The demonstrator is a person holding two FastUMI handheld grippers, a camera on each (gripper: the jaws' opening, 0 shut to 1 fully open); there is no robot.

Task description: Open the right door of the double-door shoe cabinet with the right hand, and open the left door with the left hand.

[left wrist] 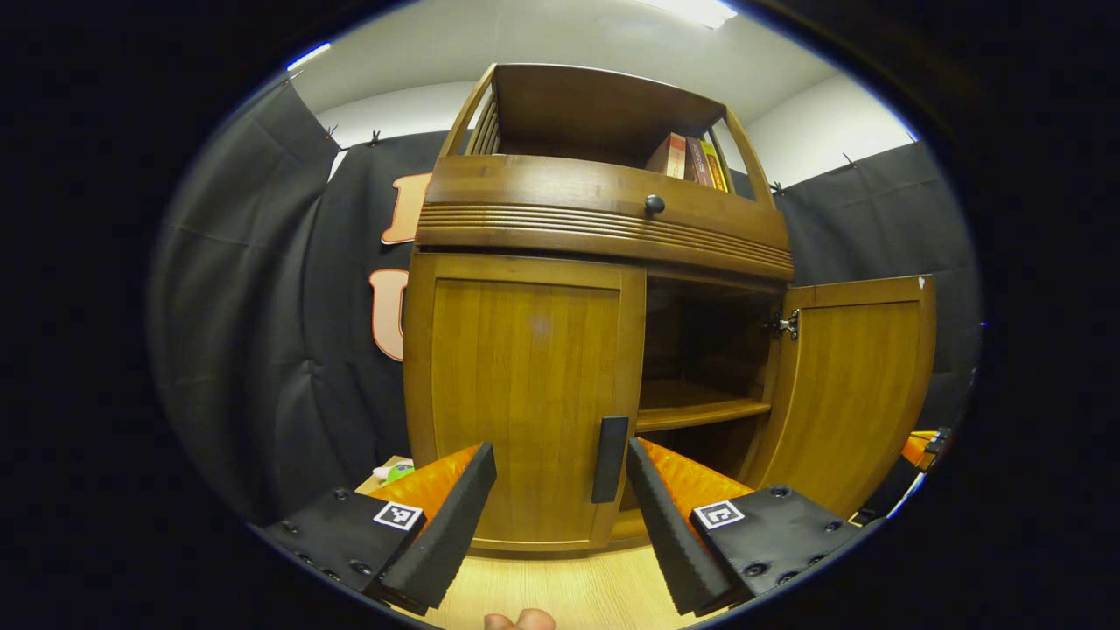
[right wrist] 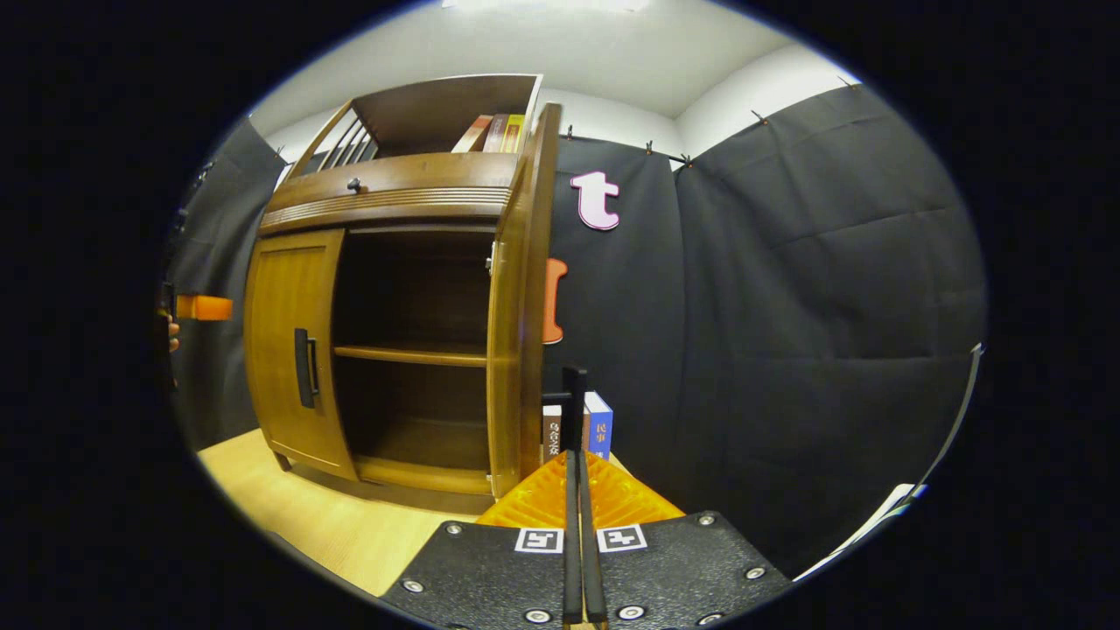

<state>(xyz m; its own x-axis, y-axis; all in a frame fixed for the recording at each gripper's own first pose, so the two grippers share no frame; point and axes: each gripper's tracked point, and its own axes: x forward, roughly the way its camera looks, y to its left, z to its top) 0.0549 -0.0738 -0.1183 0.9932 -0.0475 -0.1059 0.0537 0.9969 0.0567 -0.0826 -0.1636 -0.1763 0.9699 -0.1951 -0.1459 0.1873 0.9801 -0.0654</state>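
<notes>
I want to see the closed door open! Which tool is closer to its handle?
Left. The left tool sits open right before the handle. The right tool is off by the open door, shut.

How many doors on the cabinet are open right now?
1. The right door is swung wide open, showing the shelf inside. The left door is shut, with the open left gripper near its handle.

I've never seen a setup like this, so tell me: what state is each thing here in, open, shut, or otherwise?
Right door: swung wide open.
Left door: shut, its handle not gripped.
Drawer: shut.
Left hand-held gripper: open, in front of the left door's handle.
Right hand-held gripper: shut, its fingers together on nothing.
Inner shelf: bare.
Books on top: standing upright.
</notes>
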